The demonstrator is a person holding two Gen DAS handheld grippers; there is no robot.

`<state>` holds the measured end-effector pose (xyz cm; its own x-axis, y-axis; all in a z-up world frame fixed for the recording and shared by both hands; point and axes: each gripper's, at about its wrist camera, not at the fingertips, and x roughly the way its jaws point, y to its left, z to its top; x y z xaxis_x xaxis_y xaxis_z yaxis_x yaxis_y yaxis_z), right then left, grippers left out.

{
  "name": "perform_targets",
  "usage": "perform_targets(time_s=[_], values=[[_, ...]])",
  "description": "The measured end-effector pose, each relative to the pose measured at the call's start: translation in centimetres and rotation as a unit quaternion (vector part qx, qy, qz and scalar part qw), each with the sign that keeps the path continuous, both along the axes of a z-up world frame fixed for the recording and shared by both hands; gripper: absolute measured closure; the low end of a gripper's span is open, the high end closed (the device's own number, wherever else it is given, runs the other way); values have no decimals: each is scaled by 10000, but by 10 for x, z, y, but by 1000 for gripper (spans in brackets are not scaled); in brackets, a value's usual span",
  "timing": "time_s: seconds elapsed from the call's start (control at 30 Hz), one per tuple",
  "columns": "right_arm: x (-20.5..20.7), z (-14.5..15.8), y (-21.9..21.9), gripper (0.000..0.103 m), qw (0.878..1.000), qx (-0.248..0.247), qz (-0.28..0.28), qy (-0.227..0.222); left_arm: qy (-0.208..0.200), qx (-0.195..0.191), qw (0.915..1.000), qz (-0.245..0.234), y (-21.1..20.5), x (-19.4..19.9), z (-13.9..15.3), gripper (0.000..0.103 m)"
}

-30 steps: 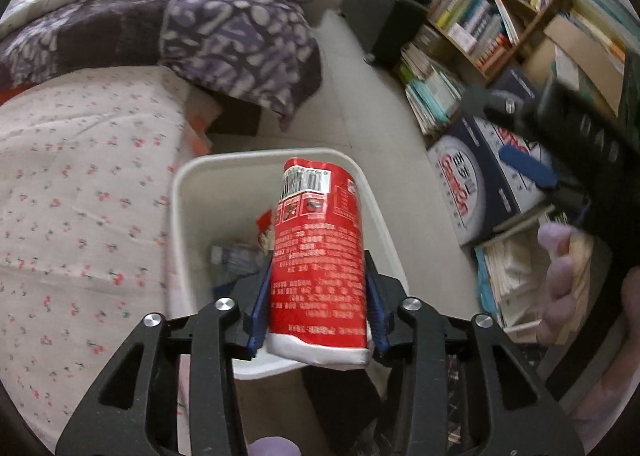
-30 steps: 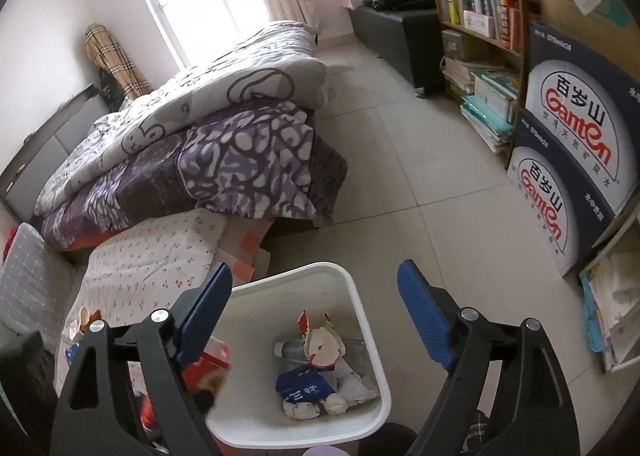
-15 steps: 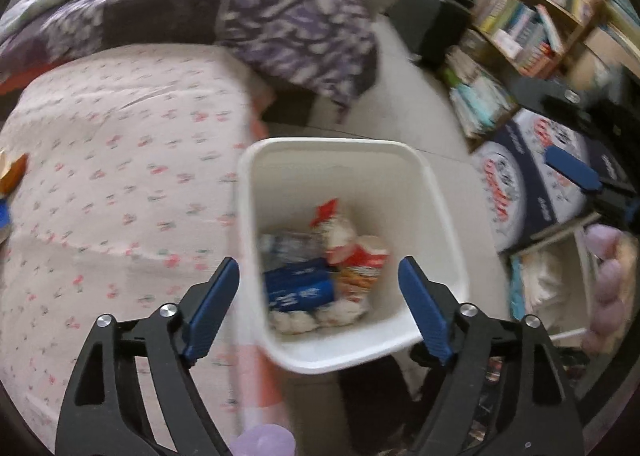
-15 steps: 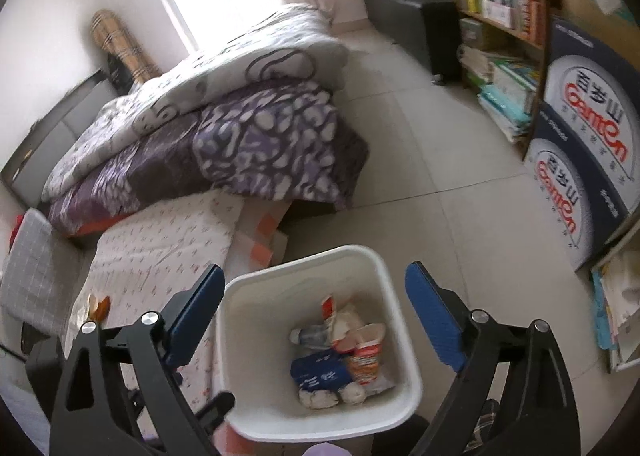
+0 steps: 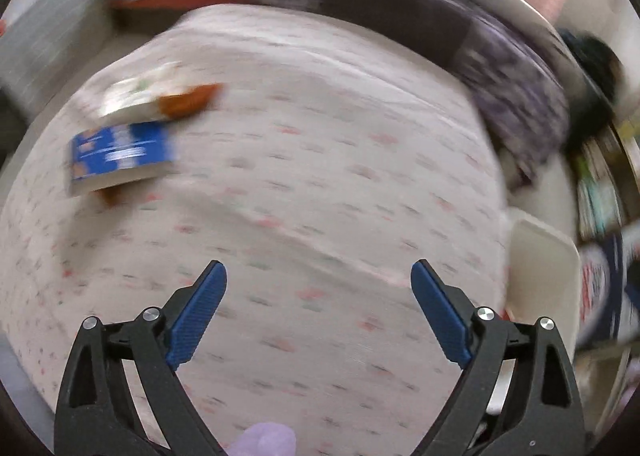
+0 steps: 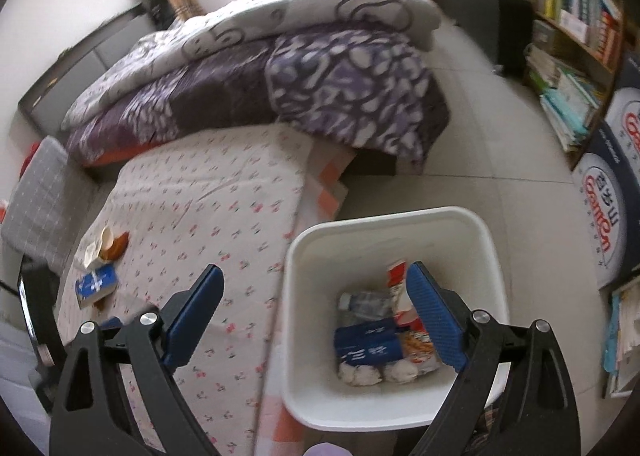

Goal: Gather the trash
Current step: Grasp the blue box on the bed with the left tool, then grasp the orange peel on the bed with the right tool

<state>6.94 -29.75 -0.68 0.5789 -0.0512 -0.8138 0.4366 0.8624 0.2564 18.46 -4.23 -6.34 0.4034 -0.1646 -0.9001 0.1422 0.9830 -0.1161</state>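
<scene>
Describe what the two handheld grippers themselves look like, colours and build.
Both match: the left gripper and right gripper each have two black plastic arms with triangular cut-outs, round silver bolt heads at the joints, and flat blue ribbed finger pads. No cables, markings or sleeves show.

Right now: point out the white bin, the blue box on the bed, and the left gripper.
white bin (image 6: 491, 240): right wrist view, on its far right rim.
blue box (image 6: 96, 283): right wrist view, on its top face.
left gripper (image 5: 319, 274): left wrist view, midway between the open fingertips.
</scene>
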Motion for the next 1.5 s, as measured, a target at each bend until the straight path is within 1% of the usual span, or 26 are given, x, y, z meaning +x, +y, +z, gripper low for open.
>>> perform_targets(time_s=[0.07,0.1,0.17,0.23,0.27,0.33,0.4,0.43,0.5,0.53,0.57,0.6,0.63,0.67,0.77,0.83,0.9,1.0,1.1,1.17,1.2,1.33,1.37,1.43,1.47,1.5], values=[[7,-3,8,13,9999,40,89,59,-84,59,9989,449,29,12,4,14],[11,-5,12,13,9999,49,125,81,-200,159,9975,663,44,18,6,13],[16,-7,18,13,9998,42,180,116,-524,555,9921,994,68,28,11,13],[23,-11,26,13,9996,25,243,167,-675,734,9874,1226,89,38,12,13],[25,-12,29,13,9995,21,269,188,-601,654,9867,1359,102,44,9,12],[32,-16,37,13,9991,6,347,256,-277,231,9867,1587,125,55,-1,12],[37,-19,44,13,9987,-3,414,309,4,-304,9833,1796,147,68,-14,12],[40,-20,49,13,9984,-10,454,331,8,-406,9827,1808,151,72,-18,13],[44,-22,56,13,9980,-43,516,358,-82,-488,9849,1661,155,81,-21,16],[46,-22,58,13,9979,-49,537,363,-67,-553,9856,1595,154,83,-23,22],[48,-23,62,13,9977,-57,568,369,-27,-666,9853,1575,155,85,-24,32],[50,-23,65,13,9975,-70,594,378,26,-809,9842,1577,156,85,-25,37],[52,-24,68,13,9973,-80,613,386,76,-972,9827,1574,159,87,-26,48],[54,-24,70,13,9972,-84,635,396,121,-1114,9817,1541,161,88,-27,64],[61,-27,81,13,9963,-51,743,438,175,-1363,9811,1363,162,87,-22,79],[64,-29,89,13,9955,-39,829,459,196,-1482,9815,1195,164,82,-16,81],[67,-31,98,13,9945,-61,931,465,164,-1491,9825,1106,167,77,-8,82],[73,-33,119,13,9919,-244,1175,410,-44,-1525,9823,1084,179,66,11,82],[81,-36,151,13,9840,-509,1684,293,-257,-1592,9800,1165,197,57,31,82],[87,-40,172,13,9773,-579,2019,272,-331,-1774,9767,1160,211,50,44,82],[88,-42,180,13,9750,-596,2124,277,-298,-1858,9752,1166,218,47,47,82],[92,-52,218,13,9647,-551,2553,328,50,-2200,9670,1283,240,38,43,82],[92,-54,223,13,9634,-528,2607,342,295,-2334,9628,1330,246,36,35,82],[92,-58,237,13,9606,-469,2715,374,783,-2445,9559,1430,254,32,16,82],[92,-60,240,13,9598,-447,2743,384,979,-2422,9536,1495,258,30,5,82],[92,-62,244,13,9589,-419,2777,411,1080,-2364,9535,1528,260,28,-3,82]])
